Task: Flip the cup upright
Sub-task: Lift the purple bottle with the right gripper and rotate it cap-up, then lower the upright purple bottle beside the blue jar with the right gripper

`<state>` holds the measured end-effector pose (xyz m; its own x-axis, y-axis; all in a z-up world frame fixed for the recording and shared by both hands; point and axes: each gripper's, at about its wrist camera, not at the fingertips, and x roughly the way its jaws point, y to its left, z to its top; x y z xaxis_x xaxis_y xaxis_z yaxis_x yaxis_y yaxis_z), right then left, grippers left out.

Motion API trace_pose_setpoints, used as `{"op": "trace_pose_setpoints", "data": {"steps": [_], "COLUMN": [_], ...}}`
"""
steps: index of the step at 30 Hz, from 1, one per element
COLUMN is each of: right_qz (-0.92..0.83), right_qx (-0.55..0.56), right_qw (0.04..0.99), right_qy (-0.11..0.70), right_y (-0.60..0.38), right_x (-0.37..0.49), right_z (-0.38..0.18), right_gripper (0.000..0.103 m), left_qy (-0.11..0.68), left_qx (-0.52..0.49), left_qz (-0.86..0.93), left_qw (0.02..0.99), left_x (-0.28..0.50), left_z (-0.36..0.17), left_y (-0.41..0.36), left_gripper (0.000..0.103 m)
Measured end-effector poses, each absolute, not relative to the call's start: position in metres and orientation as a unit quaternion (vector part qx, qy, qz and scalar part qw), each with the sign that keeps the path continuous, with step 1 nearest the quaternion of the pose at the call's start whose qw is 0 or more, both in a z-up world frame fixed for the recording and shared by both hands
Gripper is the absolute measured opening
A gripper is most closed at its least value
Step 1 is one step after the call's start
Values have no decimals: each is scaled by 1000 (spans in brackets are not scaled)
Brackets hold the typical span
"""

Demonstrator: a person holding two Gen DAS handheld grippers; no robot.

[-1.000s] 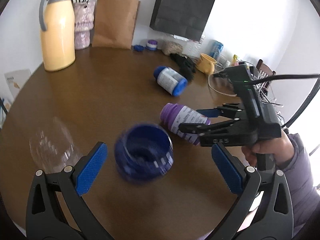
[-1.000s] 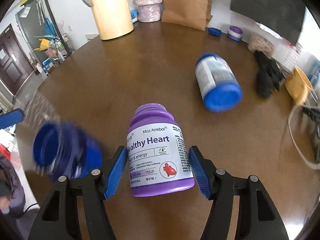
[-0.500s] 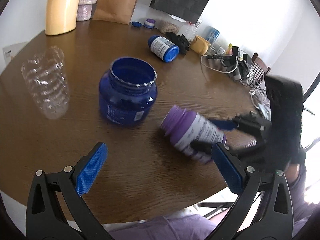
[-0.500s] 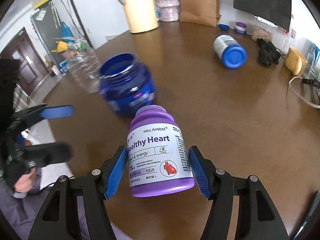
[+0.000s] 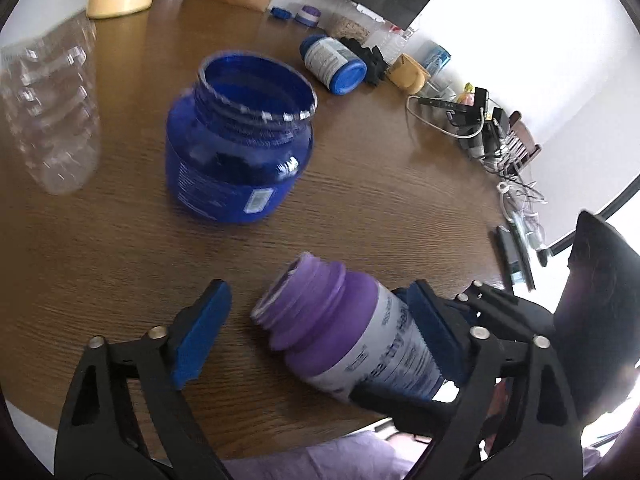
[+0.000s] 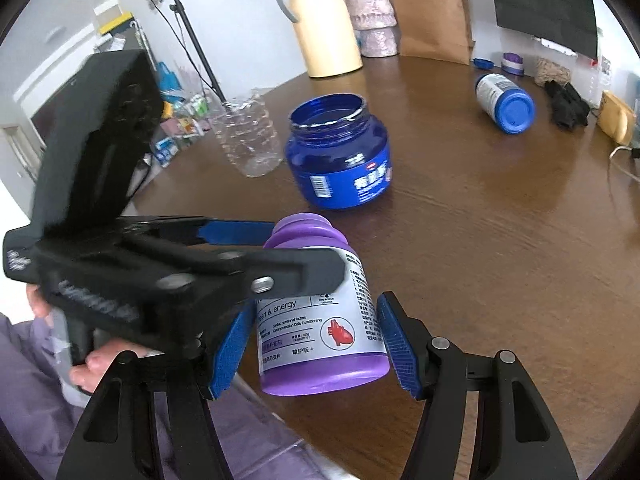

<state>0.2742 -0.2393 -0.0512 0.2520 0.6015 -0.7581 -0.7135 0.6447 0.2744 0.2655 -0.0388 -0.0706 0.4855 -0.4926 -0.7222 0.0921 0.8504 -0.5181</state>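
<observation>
A purple "Healthy Heart" bottle (image 6: 320,320) with no cap hangs tilted over the near edge of the brown table (image 6: 500,220), with my right gripper (image 6: 314,312) shut on its lower body. My left gripper (image 5: 316,296) is open around the bottle's neck (image 5: 304,300). Its right pad (image 5: 432,328) lies against the bottle and its left pad (image 5: 200,336) stands apart. In the right wrist view the left gripper (image 6: 304,248) reaches in from the left and covers part of the label. A dark blue open jar (image 5: 240,152) (image 6: 340,156) stands upright on the table beyond.
A clear plastic bottle (image 6: 252,136) stands left of the blue jar. A white bottle with a blue cap (image 6: 506,102) lies on its side at the far right. A yellow jug (image 6: 320,24), a vase and a paper bag (image 6: 432,16) line the back; cables (image 5: 480,120) lie along the right rim.
The blue jar went from tipped between the left pads to standing free. My right gripper pulled the purple bottle back to the table edge. The left gripper moved onto its neck and narrowed.
</observation>
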Motion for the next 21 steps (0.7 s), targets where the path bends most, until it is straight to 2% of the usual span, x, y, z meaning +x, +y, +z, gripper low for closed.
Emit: {"op": "trace_pose_setpoints", "data": {"steps": [8,17,18,21], "right_qz": [421,429,426,418], "right_qx": [-62,-71,-74,-75], "right_qw": [798,828,834,846], "right_qy": [427,354,342,323], "right_y": [-233,-209,-205,-201], "right_x": [268,267,265,261], "right_z": [-52,-47,-48,-48], "right_gripper": [67,67,67,67], "left_qy": [458,364,356,356], "left_qx": [-223,-114,-109,-91], "left_qz": [-160,-114,-112,-120], "left_qw": [845,917,921,922], "left_x": [266,262,261,262], "left_z": [-69,-29,-26,-24], "left_y": [-31,-25,-23,-22], "left_gripper": [69,53,46,47]}}
